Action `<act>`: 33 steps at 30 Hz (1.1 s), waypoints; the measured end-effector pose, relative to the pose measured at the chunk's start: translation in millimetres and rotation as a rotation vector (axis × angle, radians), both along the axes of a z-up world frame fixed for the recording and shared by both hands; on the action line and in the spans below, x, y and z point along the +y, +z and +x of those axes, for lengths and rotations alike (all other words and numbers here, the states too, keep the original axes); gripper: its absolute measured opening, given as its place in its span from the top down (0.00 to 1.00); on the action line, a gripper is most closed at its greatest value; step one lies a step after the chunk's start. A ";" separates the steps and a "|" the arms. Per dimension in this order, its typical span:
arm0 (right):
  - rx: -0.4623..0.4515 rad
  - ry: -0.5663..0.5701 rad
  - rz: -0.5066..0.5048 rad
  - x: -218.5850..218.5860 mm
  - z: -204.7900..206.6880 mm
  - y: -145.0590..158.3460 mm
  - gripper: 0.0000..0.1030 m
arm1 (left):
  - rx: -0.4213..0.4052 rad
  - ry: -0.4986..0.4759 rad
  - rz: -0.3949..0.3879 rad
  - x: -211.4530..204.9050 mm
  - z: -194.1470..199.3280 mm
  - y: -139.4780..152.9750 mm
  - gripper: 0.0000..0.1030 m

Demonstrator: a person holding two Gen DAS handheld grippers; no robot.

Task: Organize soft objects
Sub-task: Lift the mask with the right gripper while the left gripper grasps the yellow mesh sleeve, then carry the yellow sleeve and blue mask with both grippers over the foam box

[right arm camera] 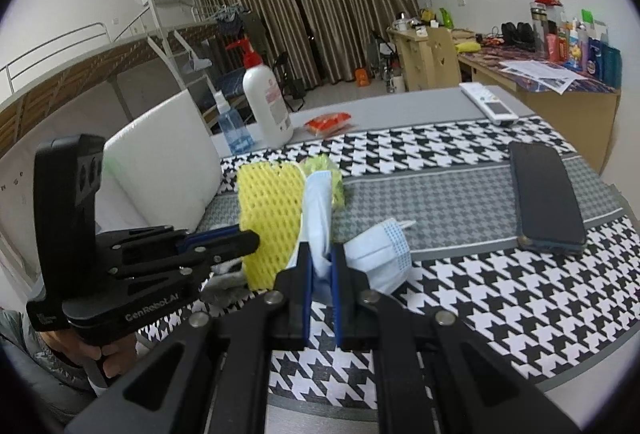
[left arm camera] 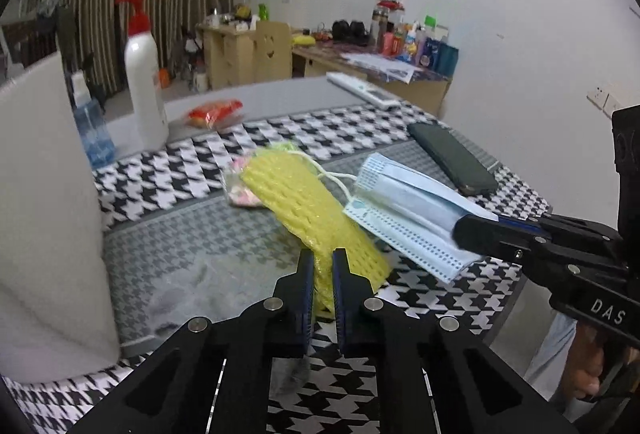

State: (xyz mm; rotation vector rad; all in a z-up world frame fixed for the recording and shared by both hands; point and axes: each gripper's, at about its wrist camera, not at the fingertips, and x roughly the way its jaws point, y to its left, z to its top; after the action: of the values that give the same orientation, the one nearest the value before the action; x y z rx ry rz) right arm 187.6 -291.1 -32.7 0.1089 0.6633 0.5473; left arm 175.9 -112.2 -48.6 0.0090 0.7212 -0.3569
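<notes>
A yellow foam net sleeve (left arm camera: pixel 316 209) lies tilted over the houndstooth cloth, and my left gripper (left arm camera: pixel 323 262) is shut on its near end. The right wrist view shows the same grip from the side, the left gripper (right arm camera: pixel 253 238) pinching the net (right arm camera: pixel 268 209). A pale blue face mask (left arm camera: pixel 404 209) hangs just right of the net, with my right gripper (left arm camera: pixel 459 234) shut on its edge. In the right wrist view the right gripper (right arm camera: pixel 322 254) pinches the mask (right arm camera: pixel 318 197) upright, and more blue mask material (right arm camera: pixel 380 254) droops to the right of the fingers.
A clear packet (left arm camera: pixel 240 191) lies behind the net. A dark phone (right arm camera: pixel 548 193) lies at the right. At the back stand a white pump bottle (left arm camera: pixel 144 81), a blue spray bottle (left arm camera: pixel 92 129), an orange packet (left arm camera: pixel 214 111) and a remote (left arm camera: pixel 364 89). A white slab (left arm camera: pixel 48 213) walls the left.
</notes>
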 end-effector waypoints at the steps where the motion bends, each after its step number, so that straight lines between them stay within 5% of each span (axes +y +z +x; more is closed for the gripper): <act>1: -0.005 -0.004 0.004 -0.1 -0.4 1.9 0.89 | -0.014 0.002 0.002 1.2 -1.3 2.2 0.91; 10: -0.067 -0.022 0.018 2.7 -7.1 21.2 0.89 | -0.124 0.043 0.045 12.9 -13.9 20.1 0.91; 33: -0.104 -0.174 0.039 2.5 9.0 41.4 0.89 | -0.177 0.046 0.070 37.4 -42.5 30.6 0.91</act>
State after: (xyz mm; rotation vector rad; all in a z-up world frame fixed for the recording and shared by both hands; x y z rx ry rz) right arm 196.6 -288.6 8.7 0.1721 0.5366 0.3957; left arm 133.4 -74.8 -18.0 0.0893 0.5572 -0.2833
